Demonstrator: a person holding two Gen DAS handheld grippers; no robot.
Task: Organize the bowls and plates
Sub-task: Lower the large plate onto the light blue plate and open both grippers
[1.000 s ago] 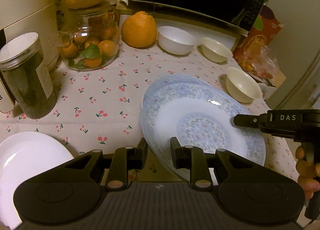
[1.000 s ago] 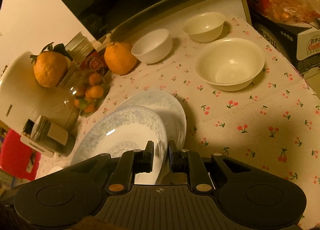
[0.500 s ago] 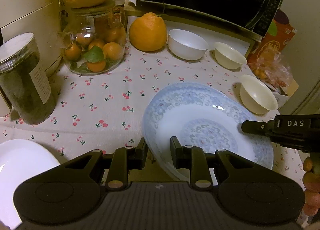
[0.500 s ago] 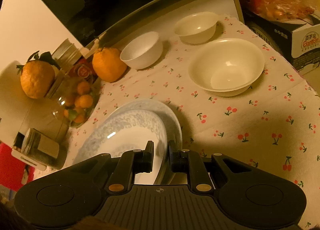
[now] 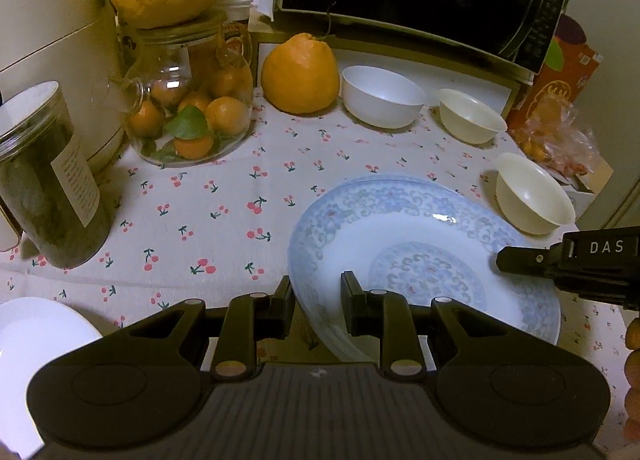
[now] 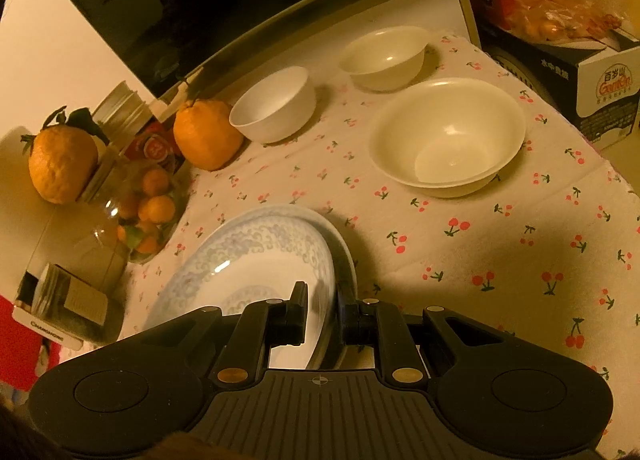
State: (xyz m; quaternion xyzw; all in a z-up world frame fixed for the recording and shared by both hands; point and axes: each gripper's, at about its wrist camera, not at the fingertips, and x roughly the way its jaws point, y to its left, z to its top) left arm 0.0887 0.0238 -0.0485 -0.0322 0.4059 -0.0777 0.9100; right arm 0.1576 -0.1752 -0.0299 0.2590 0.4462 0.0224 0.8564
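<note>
The patterned plate (image 5: 420,256) hangs tilted just over a second patterned plate (image 6: 344,248) near the table's front edge, and both tongs are clamped narrowly on its rim: the left gripper (image 5: 316,300) on the near-left side, the right gripper (image 6: 322,306) opposite. To stack it well, level it, centre it, lower both sides together, then let go. I count two patterned plates, one plain white plate (image 5: 36,352) at the front-left corner, and three bowls (image 5: 382,94) toward the back and right edge.
</note>
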